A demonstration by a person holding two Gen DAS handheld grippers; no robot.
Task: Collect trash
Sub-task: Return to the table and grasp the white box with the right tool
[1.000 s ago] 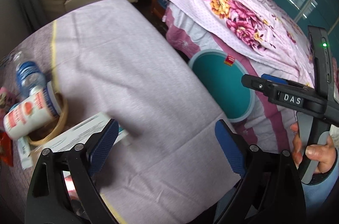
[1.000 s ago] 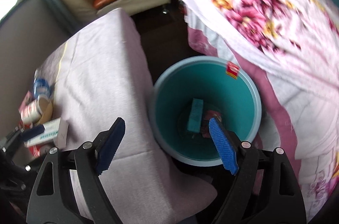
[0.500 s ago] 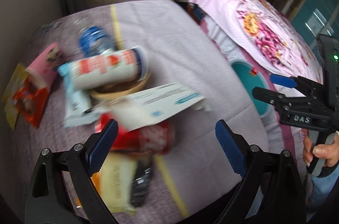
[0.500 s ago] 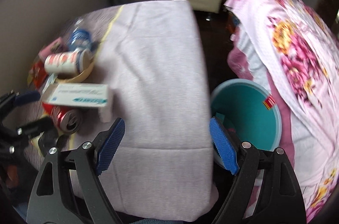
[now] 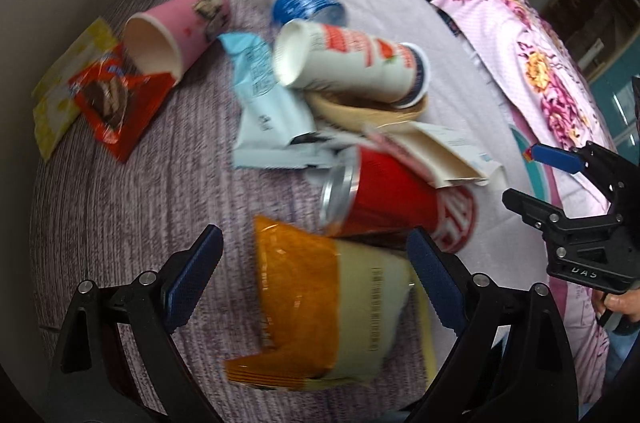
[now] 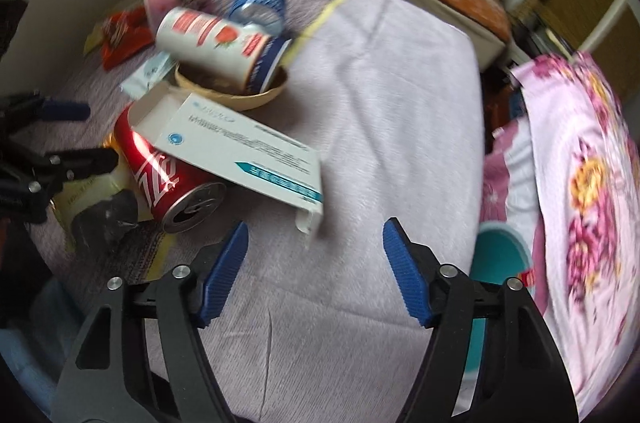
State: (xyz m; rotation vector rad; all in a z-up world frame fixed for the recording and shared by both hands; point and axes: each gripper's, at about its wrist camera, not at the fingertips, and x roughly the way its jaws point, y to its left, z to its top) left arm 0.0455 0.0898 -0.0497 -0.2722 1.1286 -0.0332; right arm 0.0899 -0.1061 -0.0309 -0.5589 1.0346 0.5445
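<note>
At the far left of the table point(image 5: 120, 183) lay a red wrapper point(image 5: 116, 99) on a yellow packet point(image 5: 56, 103), touching a tipped pink cup point(image 5: 172, 31). Right of those, the heap: a pale blue wrapper point(image 5: 264, 103), a white tube point(image 5: 352, 63) lying across a shallow bowl point(image 5: 360, 111), a blue-labelled bottle point(image 5: 308, 3) behind it, and a red can point(image 5: 392, 203) on its side under a flat white box point(image 6: 244, 151). My left claw point(image 5: 316, 287) hung with its jaws apart and empty, straddling the orange-and-cream bag point(image 5: 332, 307) nearest me. I judged that bag light, soft and slippery, best pinched across a flattened edge. My right claw point(image 6: 316, 263) was equally spread and empty over bare cloth, the box just beyond it. The teal bin point(image 6: 500, 255) sat right of the table, beside the floral bed point(image 6: 580, 183).
</note>
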